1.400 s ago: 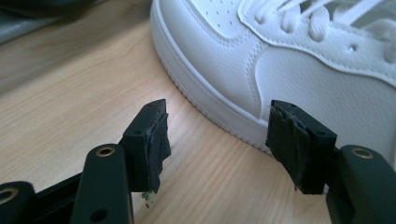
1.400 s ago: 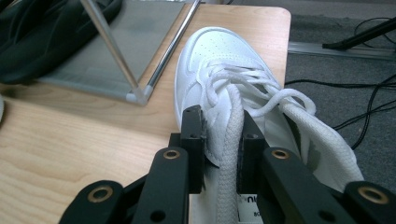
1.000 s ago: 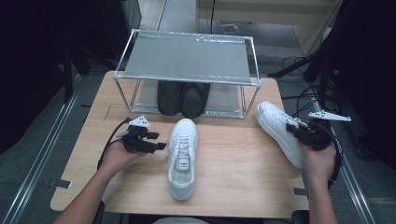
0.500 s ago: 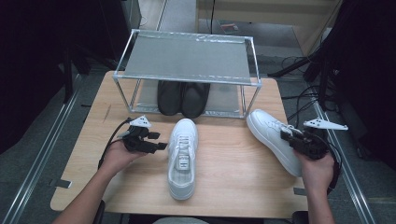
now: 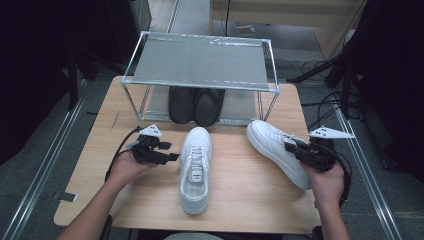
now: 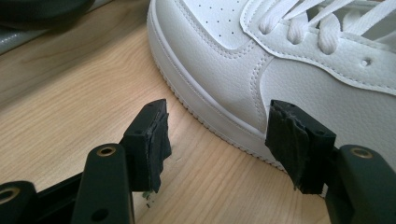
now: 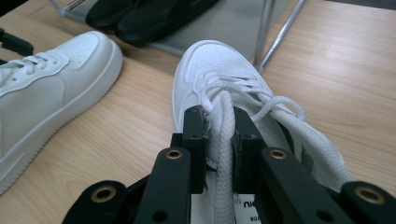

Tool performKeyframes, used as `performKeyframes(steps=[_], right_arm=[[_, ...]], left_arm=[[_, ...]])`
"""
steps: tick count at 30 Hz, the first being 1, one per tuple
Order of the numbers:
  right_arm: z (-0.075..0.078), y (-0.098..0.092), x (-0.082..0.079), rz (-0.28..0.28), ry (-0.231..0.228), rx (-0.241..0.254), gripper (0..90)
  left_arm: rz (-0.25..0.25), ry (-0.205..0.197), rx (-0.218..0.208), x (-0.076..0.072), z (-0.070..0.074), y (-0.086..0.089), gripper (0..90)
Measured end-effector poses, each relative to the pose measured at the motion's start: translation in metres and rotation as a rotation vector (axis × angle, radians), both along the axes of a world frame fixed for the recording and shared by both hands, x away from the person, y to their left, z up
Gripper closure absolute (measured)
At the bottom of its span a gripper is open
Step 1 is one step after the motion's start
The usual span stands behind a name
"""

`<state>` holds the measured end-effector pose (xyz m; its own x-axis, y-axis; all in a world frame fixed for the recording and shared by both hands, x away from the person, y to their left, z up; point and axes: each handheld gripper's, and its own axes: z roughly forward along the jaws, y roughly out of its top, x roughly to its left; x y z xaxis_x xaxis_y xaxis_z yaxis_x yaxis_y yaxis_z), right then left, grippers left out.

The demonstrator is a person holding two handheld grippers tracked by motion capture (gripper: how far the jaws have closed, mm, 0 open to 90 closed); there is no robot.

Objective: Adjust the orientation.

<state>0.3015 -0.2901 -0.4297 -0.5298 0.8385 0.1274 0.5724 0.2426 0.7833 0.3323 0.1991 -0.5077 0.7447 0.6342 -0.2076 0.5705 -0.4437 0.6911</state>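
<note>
From above, two white sneakers lie on the wooden surface (image 5: 235,195) in front of a metal rack (image 5: 200,62). A pair of black shoes (image 5: 196,104) sits on the rack's lower shelf. The middle sneaker (image 5: 195,167) points its toe at the rack. The left tongs (image 5: 172,157) rest just beside its left flank, held in the left hand (image 5: 127,167). The right sneaker (image 5: 278,150) lies at an angle near the right edge, toe toward the rack's right leg. The right tongs (image 5: 290,147) sit on its tongue area, in the right hand (image 5: 327,180).

In the left gripper view, the left tongs (image 6: 217,140) stand apart with nothing between them but bare wood; the right-hand jaw is just at the middle sneaker's (image 6: 280,60) sole edge.

In the right gripper view, the right tongs (image 7: 219,130) are clamped on the tongue and a lace of the right sneaker (image 7: 215,70), having just closed a little further. The middle sneaker (image 7: 51,84) lies to the left, the black shoes (image 7: 140,14) beyond.
</note>
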Motion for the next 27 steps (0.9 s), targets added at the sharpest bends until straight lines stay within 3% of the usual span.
performKeyframes(steps=[7, 15, 27], right_arm=[[-0.002, 0.019, 0.002, 0.054, 0.003, -0.004, 80.7], [-0.007, 0.043, 0.008, 0.119, 0.015, -0.008, 80.7], [-0.017, 0.070, 0.013, 0.199, 0.036, -0.060, 80.8]], left_arm=[[-0.002, 0.015, 0.020, -0.002, 0.001, 0.001, 38.9], [0.014, -0.001, 0.007, -0.009, 0.000, 0.007, 39.0], [0.036, -0.003, 0.006, -0.016, -0.001, 0.014, 38.9]])
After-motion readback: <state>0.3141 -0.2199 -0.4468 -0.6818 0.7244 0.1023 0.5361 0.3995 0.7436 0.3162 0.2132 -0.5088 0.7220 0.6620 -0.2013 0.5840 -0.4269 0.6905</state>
